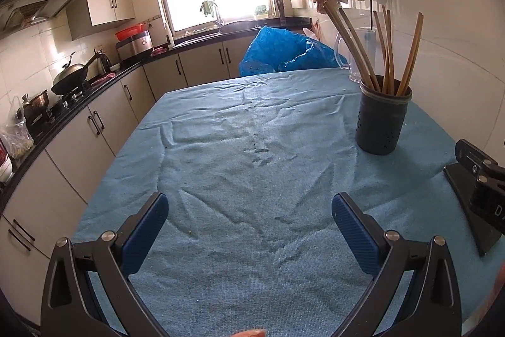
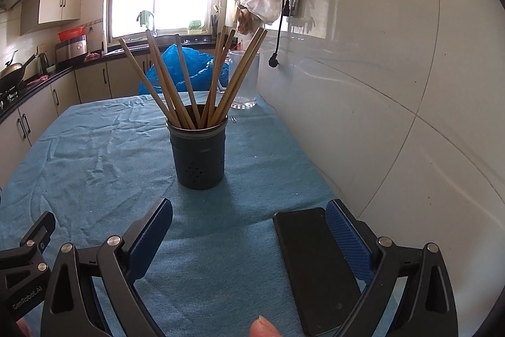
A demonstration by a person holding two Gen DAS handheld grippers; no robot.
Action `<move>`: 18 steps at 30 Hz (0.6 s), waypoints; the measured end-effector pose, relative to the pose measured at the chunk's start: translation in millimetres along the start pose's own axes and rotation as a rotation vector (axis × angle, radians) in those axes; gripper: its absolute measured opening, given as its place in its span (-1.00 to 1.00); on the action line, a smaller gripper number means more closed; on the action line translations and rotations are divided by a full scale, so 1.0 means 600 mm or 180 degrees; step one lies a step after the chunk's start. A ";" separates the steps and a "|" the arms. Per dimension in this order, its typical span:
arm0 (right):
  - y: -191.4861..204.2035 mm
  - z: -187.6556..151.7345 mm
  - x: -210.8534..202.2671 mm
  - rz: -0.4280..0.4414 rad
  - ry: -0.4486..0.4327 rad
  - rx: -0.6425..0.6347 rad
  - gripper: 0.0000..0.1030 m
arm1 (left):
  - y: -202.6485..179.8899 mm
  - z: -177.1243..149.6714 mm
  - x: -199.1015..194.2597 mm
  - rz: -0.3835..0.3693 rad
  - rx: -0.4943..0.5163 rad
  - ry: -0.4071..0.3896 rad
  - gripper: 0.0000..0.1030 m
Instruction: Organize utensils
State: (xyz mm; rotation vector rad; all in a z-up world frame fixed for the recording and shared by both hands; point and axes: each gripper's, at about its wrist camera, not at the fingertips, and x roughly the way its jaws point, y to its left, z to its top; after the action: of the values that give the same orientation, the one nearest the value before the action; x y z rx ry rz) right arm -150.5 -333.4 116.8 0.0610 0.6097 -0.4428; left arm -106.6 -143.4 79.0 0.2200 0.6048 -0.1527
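Note:
A dark perforated utensil holder [image 2: 199, 153] stands upright on the blue cloth [image 2: 94, 153], with several wooden chopsticks [image 2: 186, 84] fanned out of its top. It also shows at the right of the left wrist view [image 1: 382, 119], chopsticks [image 1: 386, 52] standing in it. My left gripper [image 1: 249, 210] is open and empty, low over the cloth [image 1: 240, 163], left of the holder. My right gripper [image 2: 249, 217] is open and empty, just in front of the holder. The right gripper's body [image 1: 483, 179] shows at the right edge of the left wrist view.
A black phone [image 2: 311, 267] lies flat by my right fingers, near the tiled wall [image 2: 394, 84]. A clear glass jug [image 2: 243, 81] and a blue plastic bag [image 2: 189, 68] sit at the table's far end. Kitchen counter with wok [image 1: 71, 78] runs along the left.

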 end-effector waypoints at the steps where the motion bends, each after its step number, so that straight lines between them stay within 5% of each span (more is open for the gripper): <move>1: 0.000 0.000 0.001 0.0000 0.0003 0.0002 0.93 | -0.001 -0.001 0.000 0.0001 0.0002 0.0002 0.99; 18: 0.000 -0.001 0.009 0.0008 0.0046 -0.0045 0.93 | -0.004 -0.004 0.004 -0.0054 -0.0001 0.0036 0.99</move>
State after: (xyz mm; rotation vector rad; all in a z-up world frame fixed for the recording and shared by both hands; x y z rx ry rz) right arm -146.8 -335.2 113.1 0.0515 0.6267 -0.4358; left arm -106.4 -145.1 75.1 0.2155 0.6179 -0.1677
